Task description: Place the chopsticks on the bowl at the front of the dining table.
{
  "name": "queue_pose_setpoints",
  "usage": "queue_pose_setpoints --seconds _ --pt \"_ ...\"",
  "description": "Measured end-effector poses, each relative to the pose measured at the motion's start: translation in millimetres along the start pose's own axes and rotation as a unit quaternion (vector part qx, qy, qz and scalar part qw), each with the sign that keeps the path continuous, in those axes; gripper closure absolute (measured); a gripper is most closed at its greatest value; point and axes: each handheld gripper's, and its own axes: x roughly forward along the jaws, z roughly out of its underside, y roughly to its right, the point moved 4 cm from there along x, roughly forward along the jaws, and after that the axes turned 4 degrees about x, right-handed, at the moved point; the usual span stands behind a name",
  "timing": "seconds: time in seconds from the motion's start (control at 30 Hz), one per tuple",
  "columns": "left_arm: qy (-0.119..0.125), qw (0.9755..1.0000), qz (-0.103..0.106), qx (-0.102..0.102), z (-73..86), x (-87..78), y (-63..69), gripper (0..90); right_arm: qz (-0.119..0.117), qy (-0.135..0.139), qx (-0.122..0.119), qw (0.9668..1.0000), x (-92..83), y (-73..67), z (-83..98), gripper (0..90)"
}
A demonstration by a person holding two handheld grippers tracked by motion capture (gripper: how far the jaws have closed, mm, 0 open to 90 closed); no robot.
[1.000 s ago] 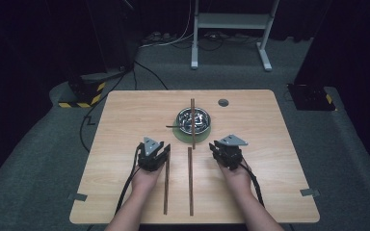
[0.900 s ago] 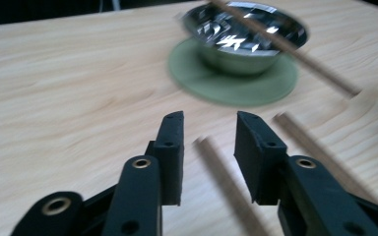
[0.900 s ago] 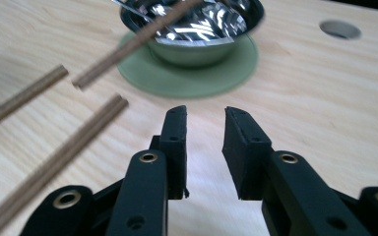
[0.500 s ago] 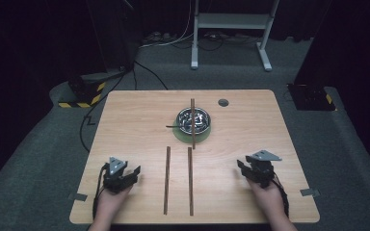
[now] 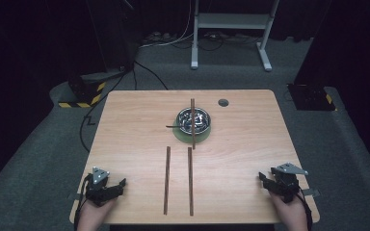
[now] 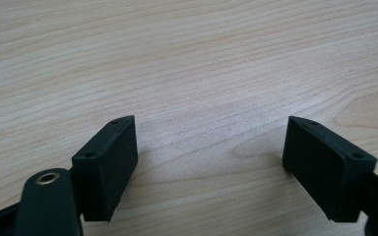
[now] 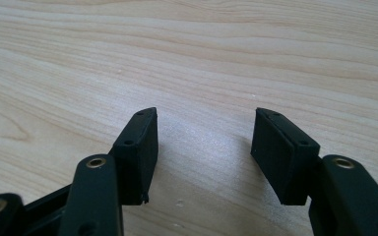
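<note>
We count three brown sticks: two sticks (image 5: 178, 180) lie side by side on the table (image 5: 125, 125) just below the bowl (image 5: 193, 121), and a third stick (image 5: 192, 122) rests across that bowl. There is one bowl on one green mat (image 5: 193, 137). Both claws were beside the two sticks a second ago; now the left claw (image 5: 118, 185) is far left of the bowl and the right claw (image 5: 265, 179) far right, near the table's front corners. Both are released, having just been opening, with nothing between them.
</note>
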Motion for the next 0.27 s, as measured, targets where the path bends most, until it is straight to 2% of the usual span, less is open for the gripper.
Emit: queue_pose_setpoints --seconds 0.03,0.13,0.27 --pt "0.0 1.0 0.0 0.0 0.1 -0.1 0.1 21.1 -0.002 -0.004 0.006 1.0 -0.7 0.0 0.1 43.9" --pt "0.0 1.0 -0.003 -0.001 0.3 -0.4 0.8 21.5 0.007 0.001 0.005 1.0 0.3 0.0 0.0 43.7" --pt "0.0 1.0 -0.002 0.0 0.4 -0.7 0.7 21.8 0.005 -0.004 0.007 1.0 -0.7 -0.6 0.3 43.6"
